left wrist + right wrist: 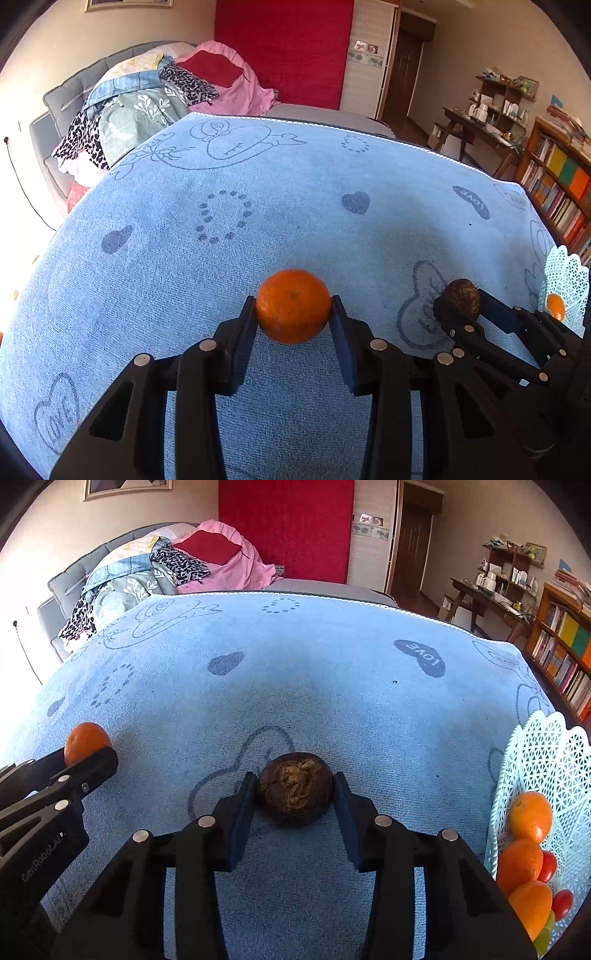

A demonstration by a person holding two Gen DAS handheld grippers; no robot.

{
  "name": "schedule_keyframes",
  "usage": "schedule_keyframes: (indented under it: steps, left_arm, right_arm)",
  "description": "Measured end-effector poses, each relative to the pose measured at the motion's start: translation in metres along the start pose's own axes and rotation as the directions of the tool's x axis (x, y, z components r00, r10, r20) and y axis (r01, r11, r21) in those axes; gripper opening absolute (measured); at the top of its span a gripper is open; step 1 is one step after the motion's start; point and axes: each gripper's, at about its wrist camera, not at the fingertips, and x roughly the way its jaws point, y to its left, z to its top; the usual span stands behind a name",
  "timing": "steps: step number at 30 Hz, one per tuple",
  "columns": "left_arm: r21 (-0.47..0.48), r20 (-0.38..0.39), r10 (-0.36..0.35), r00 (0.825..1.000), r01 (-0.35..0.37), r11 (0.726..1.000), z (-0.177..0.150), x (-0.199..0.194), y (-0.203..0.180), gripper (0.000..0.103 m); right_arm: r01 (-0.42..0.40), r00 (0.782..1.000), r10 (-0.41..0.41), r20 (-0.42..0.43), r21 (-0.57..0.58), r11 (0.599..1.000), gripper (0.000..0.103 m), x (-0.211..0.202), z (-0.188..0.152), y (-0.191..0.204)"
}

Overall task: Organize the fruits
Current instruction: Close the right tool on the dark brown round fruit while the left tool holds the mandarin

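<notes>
My left gripper (294, 310) is shut on an orange mandarin (293, 305), held just above the blue towel (258, 229). My right gripper (294, 790) is shut on a dark brown round fruit (294, 789) with a dry, rough top. In the left wrist view the right gripper (461, 304) and its brown fruit (461, 297) show to the right. In the right wrist view the left gripper (88, 755) and the mandarin (86, 742) show at the far left. A pale lattice basket (546, 760) at the right holds oranges (530, 816) and small red and green fruits.
The blue towel (332, 686) with heart and "LOVE" prints covers the work surface. Behind it stands a grey sofa (70, 92) piled with clothes. A desk (476, 125) and a bookshelf (561, 184) stand at the far right. The basket's edge (567, 273) shows in the left wrist view.
</notes>
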Motion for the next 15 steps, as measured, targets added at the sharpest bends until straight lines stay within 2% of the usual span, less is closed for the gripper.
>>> schedule_keyframes:
  steps: [15]
  left_arm:
    - [0.037, 0.063, -0.036, 0.997, 0.033, 0.999, -0.003, -0.015, -0.01, 0.04]
  right_arm:
    - [-0.017, 0.999, 0.014, 0.051, 0.062, 0.998, 0.043, -0.045, -0.021, -0.006]
